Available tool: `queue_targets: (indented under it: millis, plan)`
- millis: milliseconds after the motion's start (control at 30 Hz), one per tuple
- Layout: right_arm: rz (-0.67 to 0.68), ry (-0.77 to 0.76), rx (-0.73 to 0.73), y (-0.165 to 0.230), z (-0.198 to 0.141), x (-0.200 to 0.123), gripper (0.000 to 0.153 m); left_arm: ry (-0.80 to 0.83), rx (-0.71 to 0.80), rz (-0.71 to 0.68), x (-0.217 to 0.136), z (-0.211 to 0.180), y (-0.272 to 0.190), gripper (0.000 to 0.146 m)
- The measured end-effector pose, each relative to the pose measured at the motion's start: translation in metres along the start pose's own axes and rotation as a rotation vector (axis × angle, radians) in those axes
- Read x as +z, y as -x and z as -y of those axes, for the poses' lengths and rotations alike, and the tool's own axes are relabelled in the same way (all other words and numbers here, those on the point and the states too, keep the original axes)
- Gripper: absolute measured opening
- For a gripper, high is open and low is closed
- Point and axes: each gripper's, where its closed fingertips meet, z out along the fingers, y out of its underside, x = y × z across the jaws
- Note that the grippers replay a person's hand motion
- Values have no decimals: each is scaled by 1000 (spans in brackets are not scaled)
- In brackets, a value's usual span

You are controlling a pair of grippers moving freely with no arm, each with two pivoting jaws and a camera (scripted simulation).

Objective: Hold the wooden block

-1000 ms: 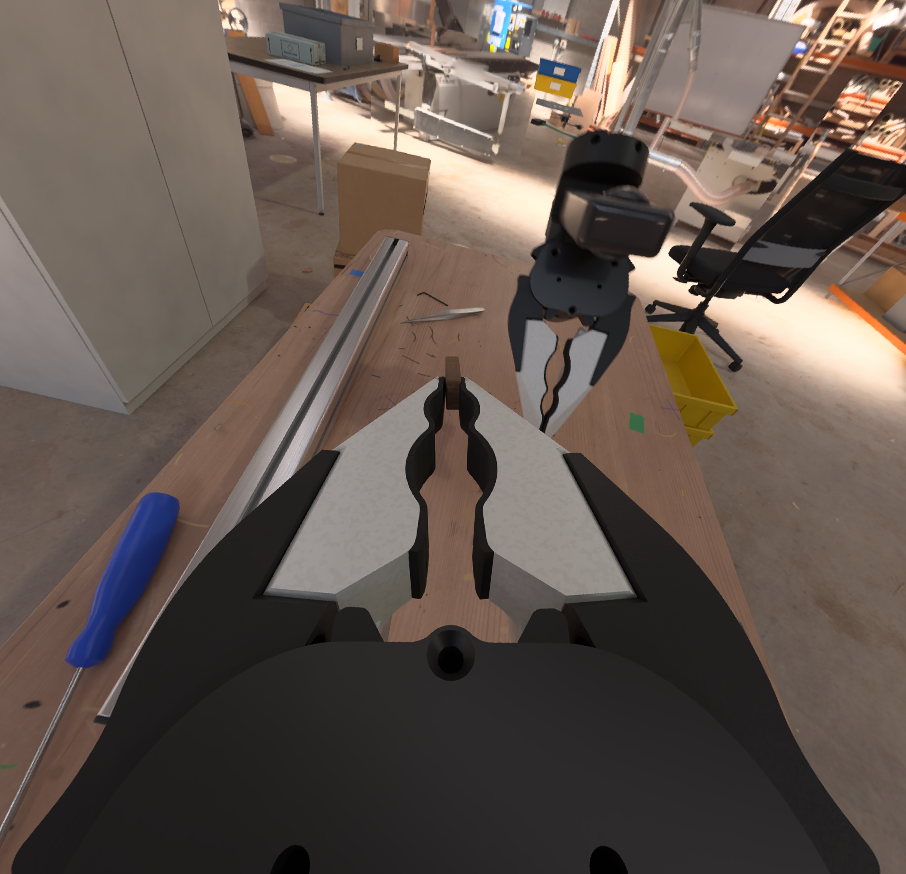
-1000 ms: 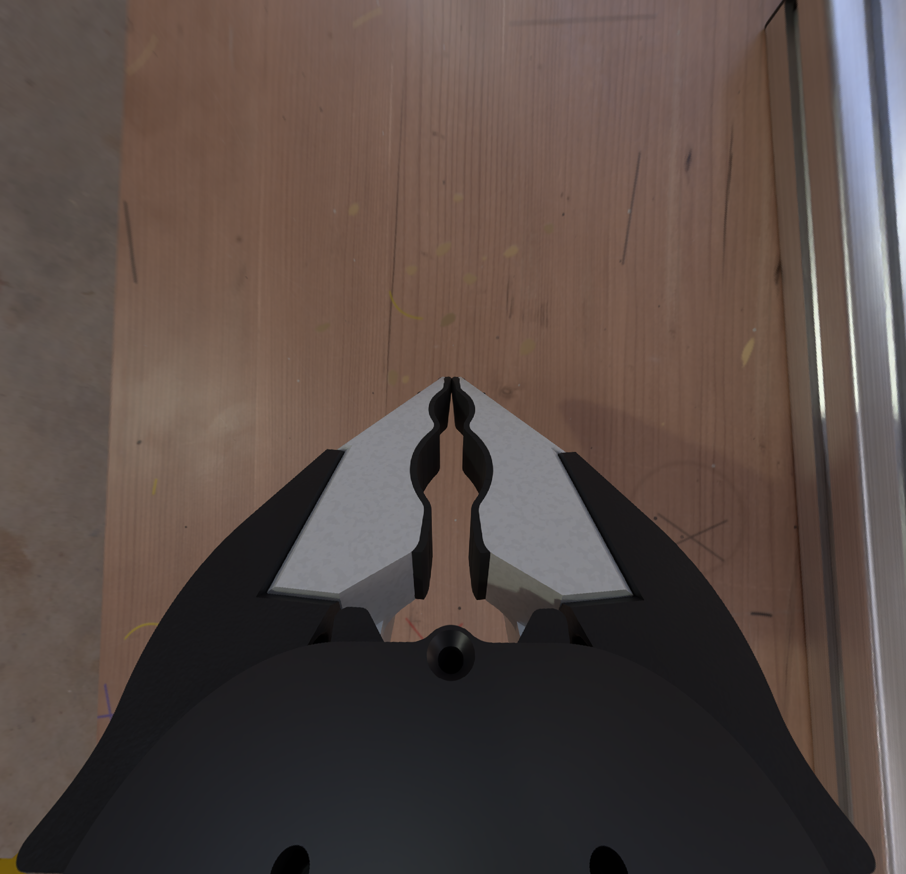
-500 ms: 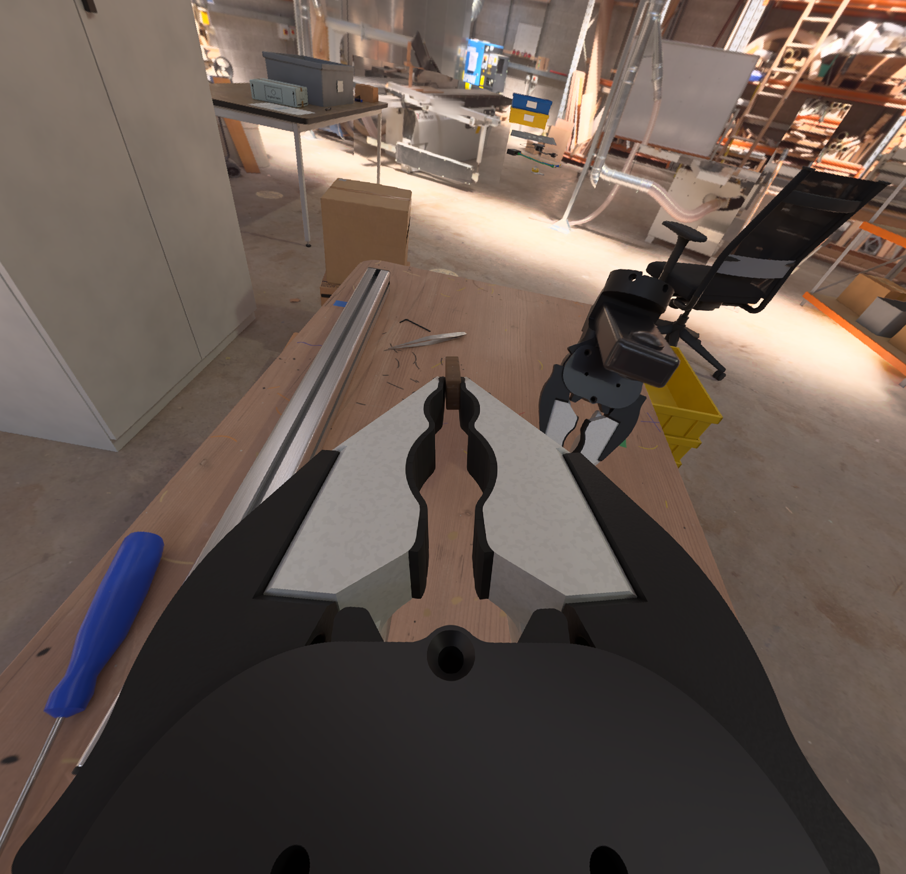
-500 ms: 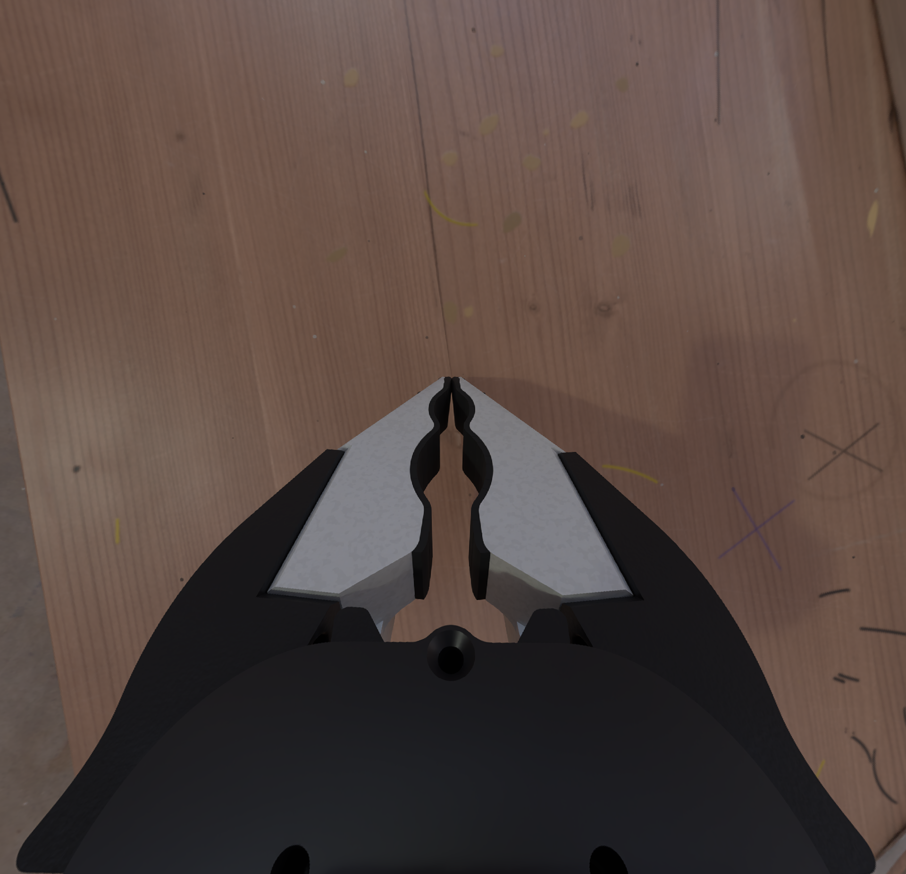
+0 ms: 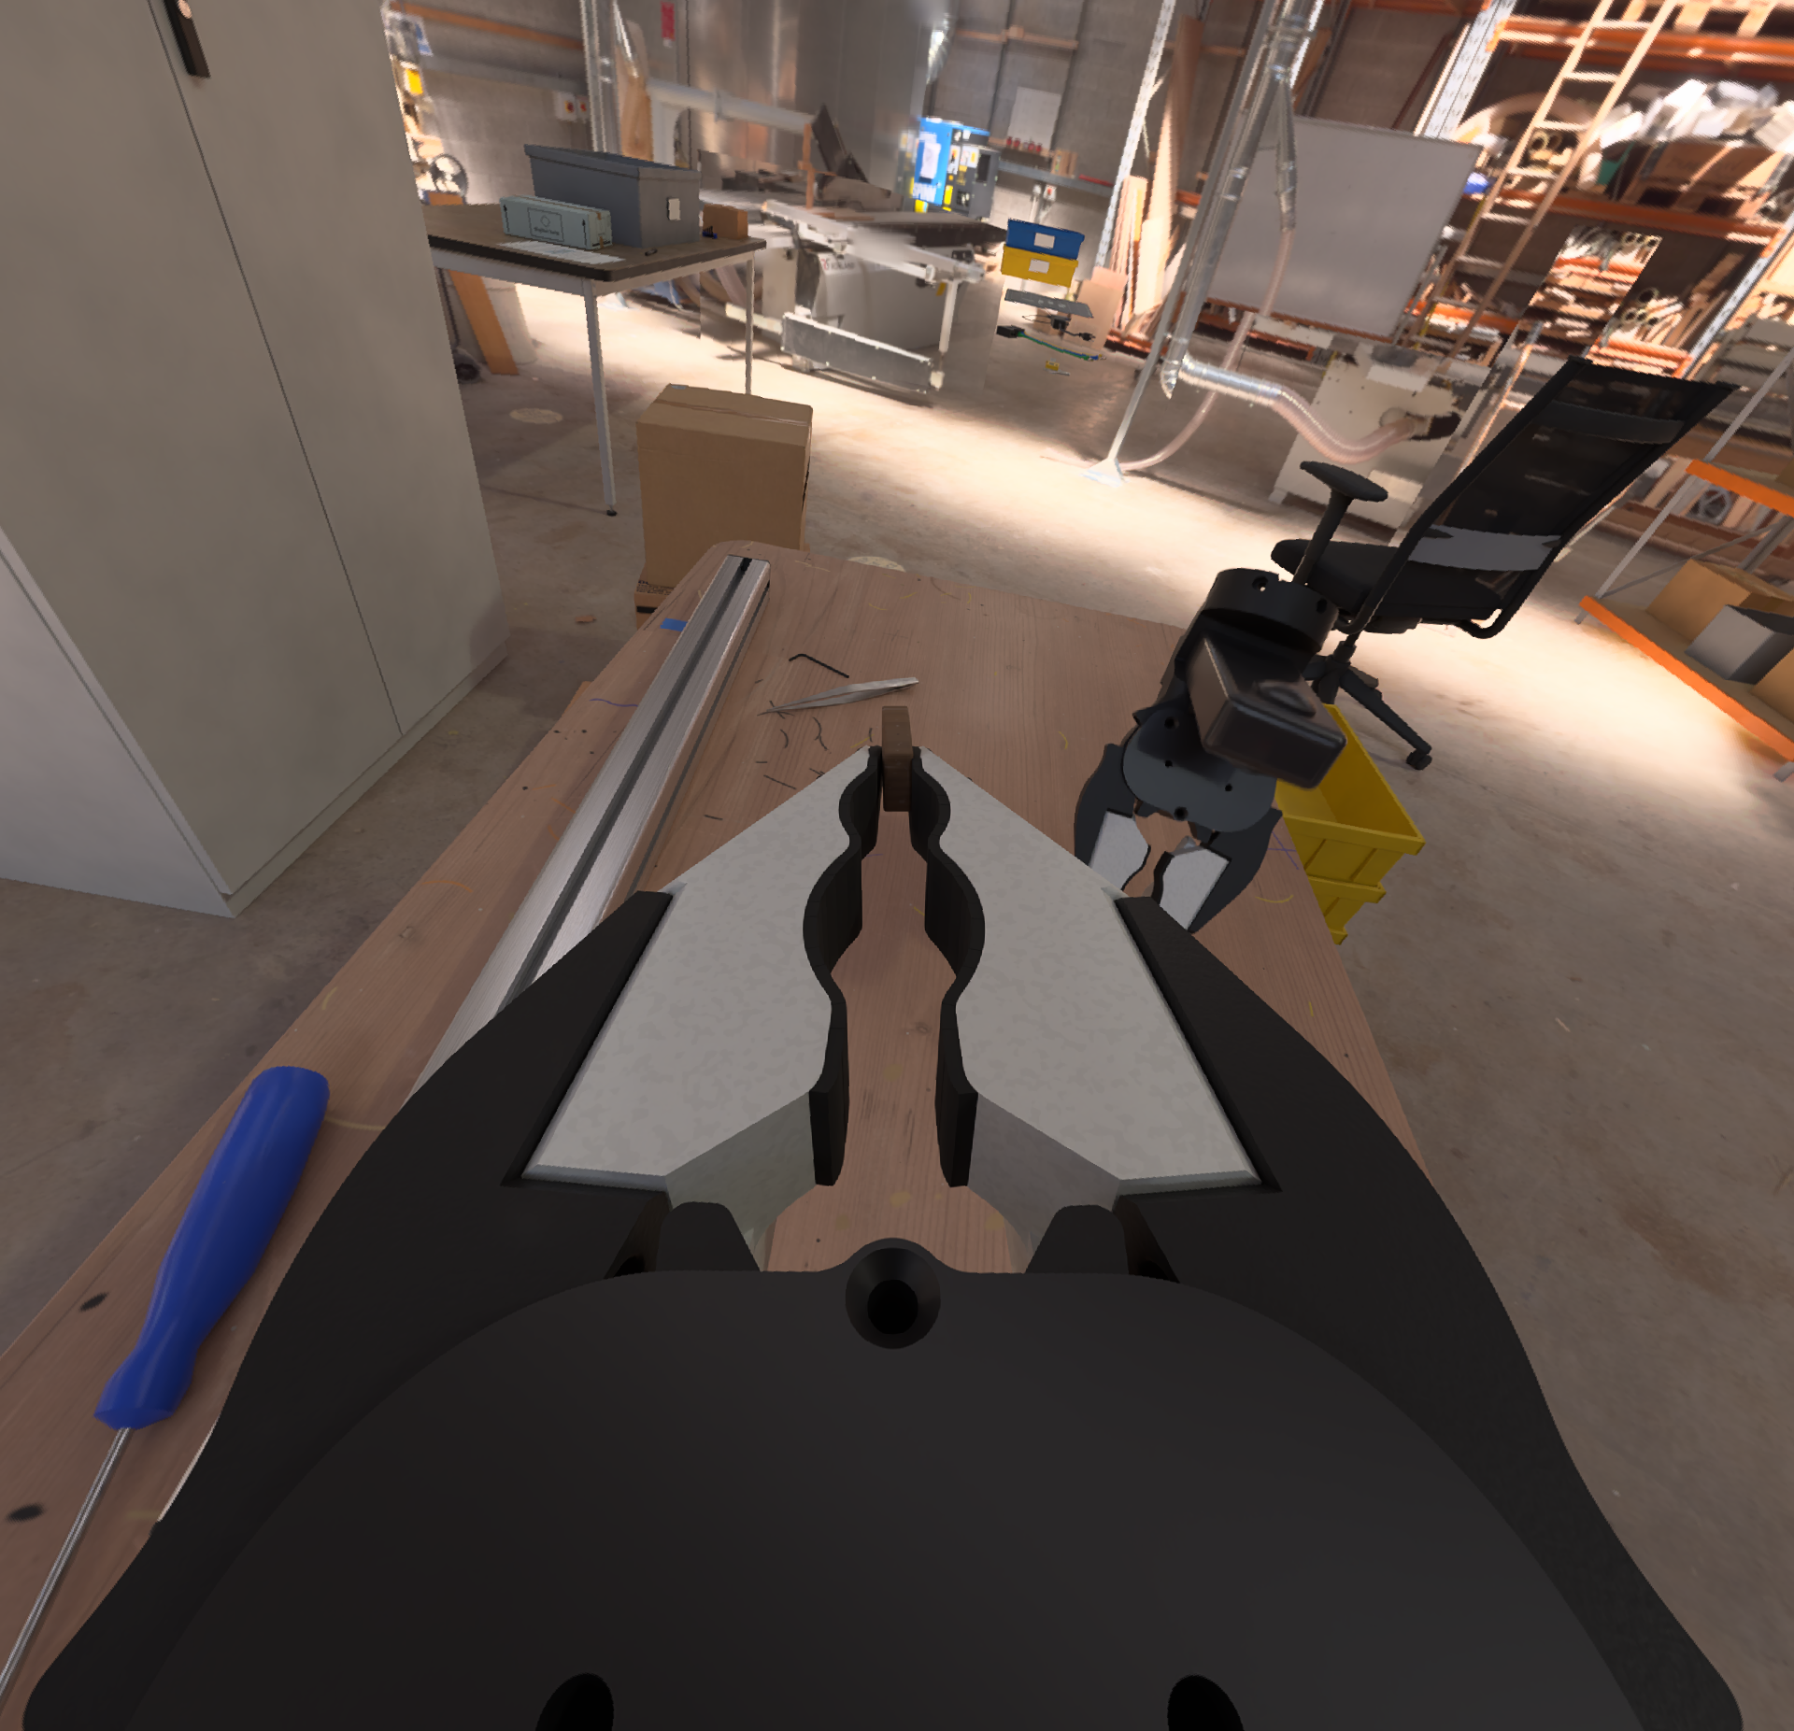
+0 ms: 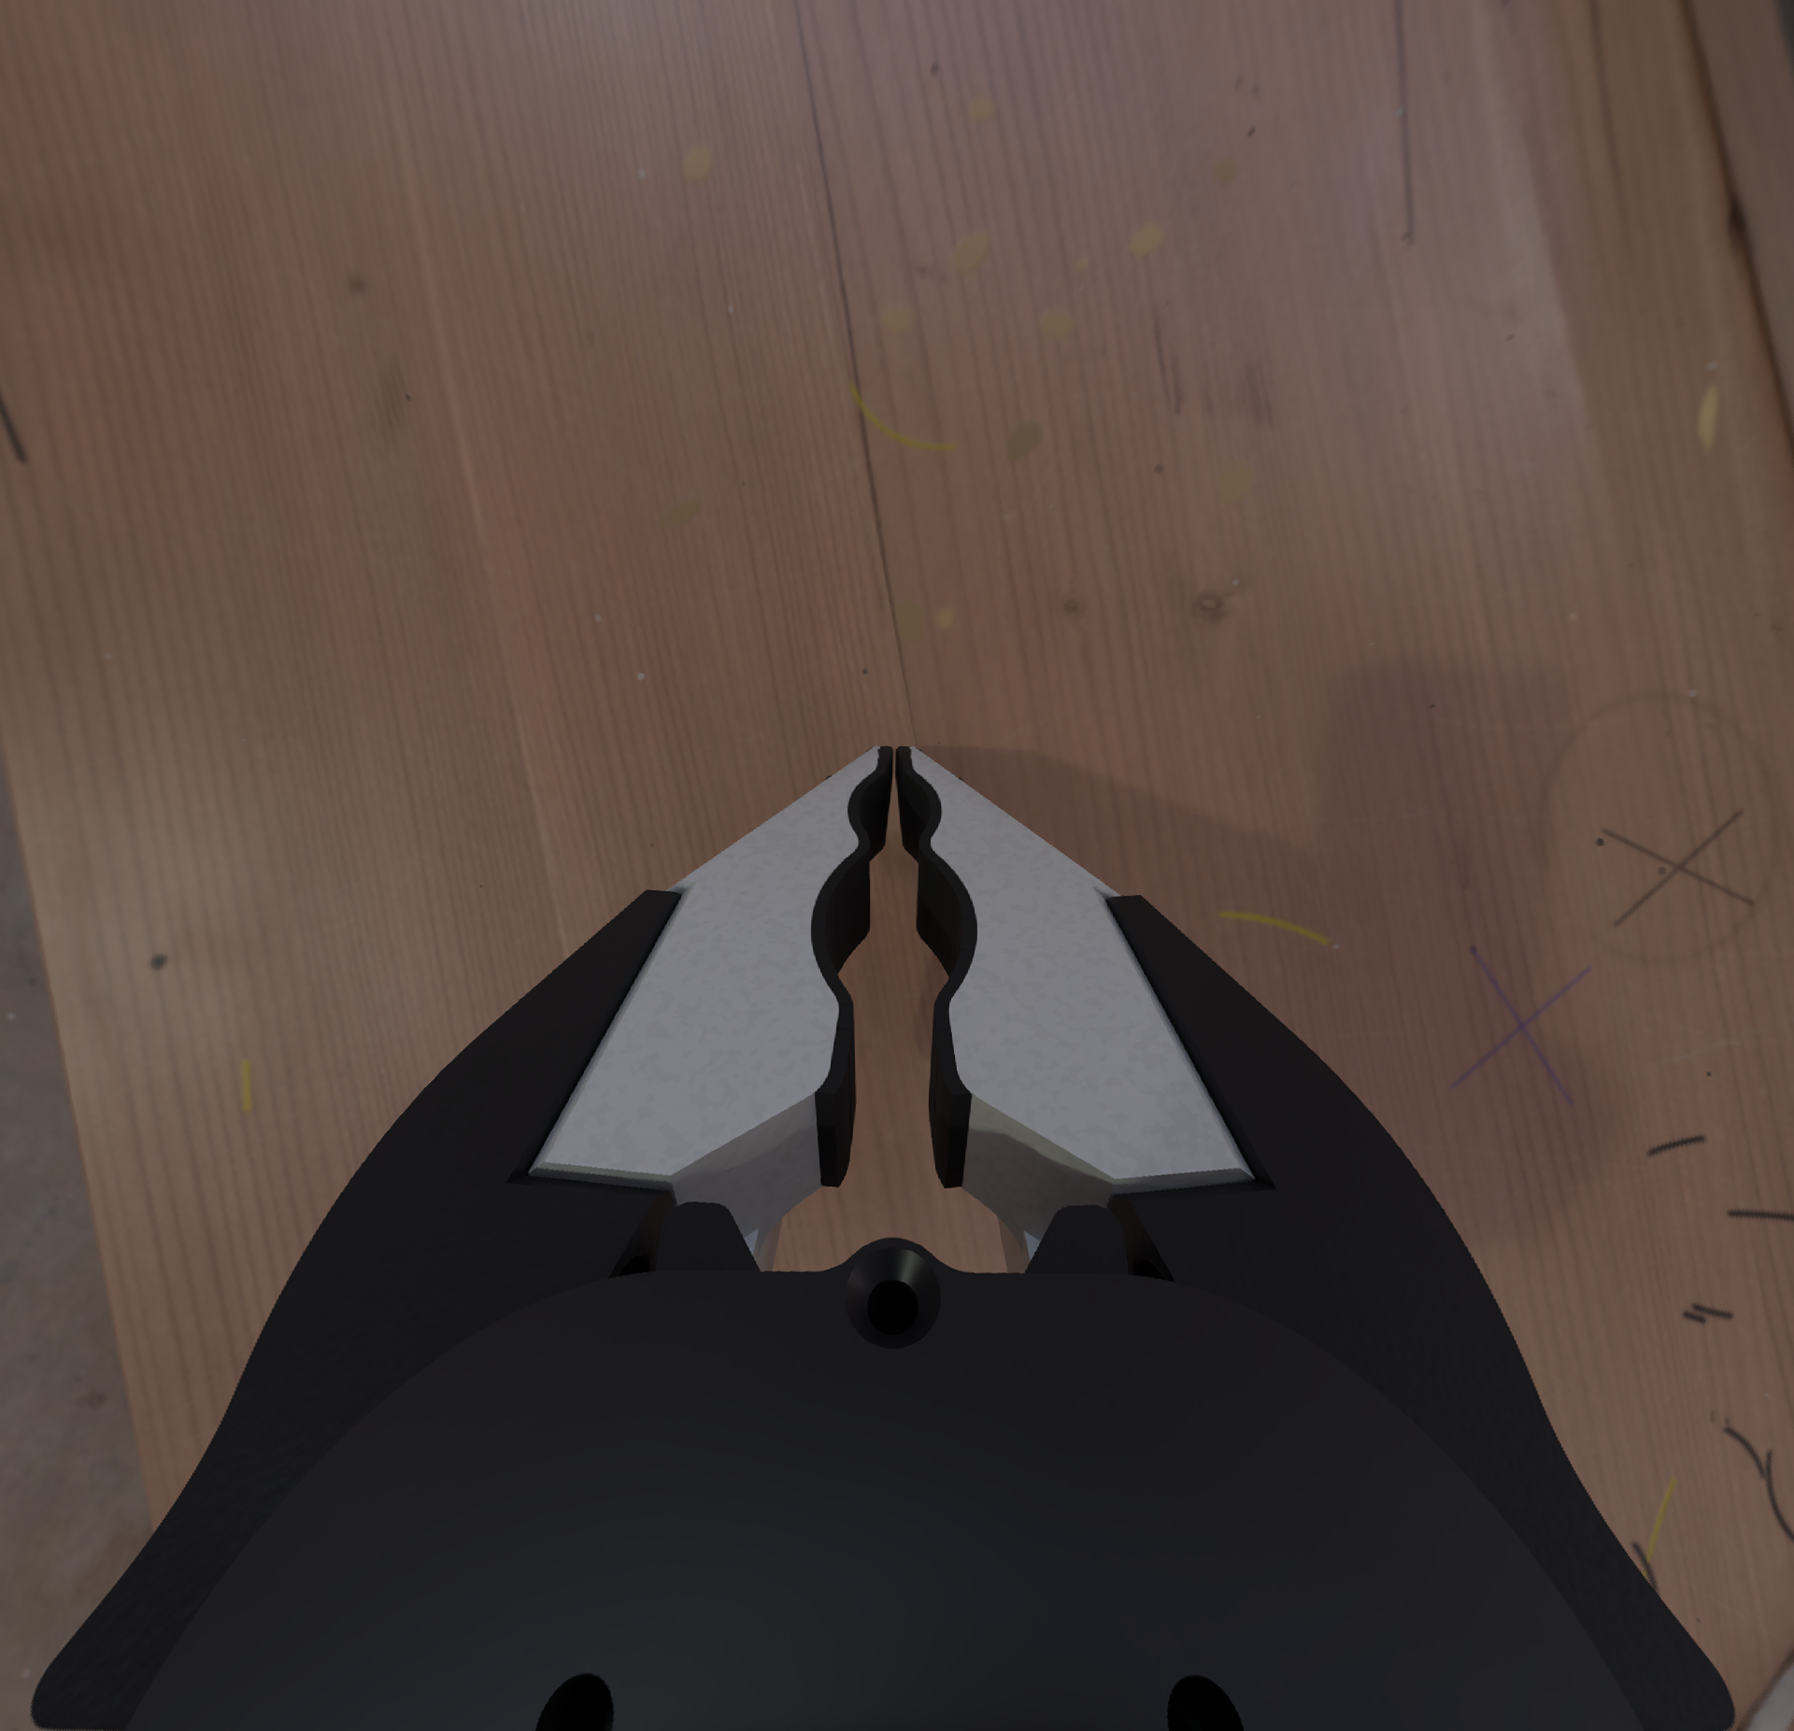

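Observation:
My left gripper [image 5: 895, 762] is shut on a small brown wooden block [image 5: 895, 758], pinched upright between its fingertips above the wooden workbench [image 5: 1019, 636]. The block's top sticks out past the tips; its lower part is hidden between the fingers. My right gripper [image 6: 893, 753] is shut and empty, pointing down at the bare bench top [image 6: 485, 423], close to the surface. It also shows in the left wrist view [image 5: 1165, 874], to the right of the block, near the bench's right edge.
A long metal rail [image 5: 621, 811] runs along the bench's left side. A blue-handled screwdriver [image 5: 214, 1238] lies near the left. Tweezers [image 5: 845, 694] and a small hex key [image 5: 811, 660] lie beyond the block. A yellow bin [image 5: 1349, 821], an office chair [image 5: 1514, 539] and a cardboard box [image 5: 723, 481] stand off the bench.
The left gripper has kept hold of the block and risen, so more of the room shows. The right gripper has moved right and down towards the bench surface.

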Motion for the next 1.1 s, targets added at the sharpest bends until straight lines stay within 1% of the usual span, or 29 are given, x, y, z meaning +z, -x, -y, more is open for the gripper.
queue_targets:
  millis: [100,233,333,433,533,667,833,933,1100]
  plan:
    - [-4,48,4,1,-5,7,6,-3,-3,4,-1,0,1,4]
    - [-13,95,-11,1,-4,5,7,3,-3,1,-1,-1,0,4]
    - [-21,150,-63,0,-5,3,8,9,-4,-7,0,-1,-1,4]
    - [6,190,-159,2,-4,4,8,17,-1,-20,2,-2,-4,4]
    - [42,193,-205,1,-1,3,9,21,4,-24,3,-2,-6,4]
    - [124,126,-222,1,8,1,9,13,3,-33,1,0,-8,4]
    - [191,136,-268,-1,9,2,10,4,-11,-43,1,0,-7,4]
    - [214,161,-288,-1,7,3,11,7,-14,-40,1,-1,-6,4]
    - [231,147,-308,0,3,7,11,-2,-25,-47,0,0,-5,4]
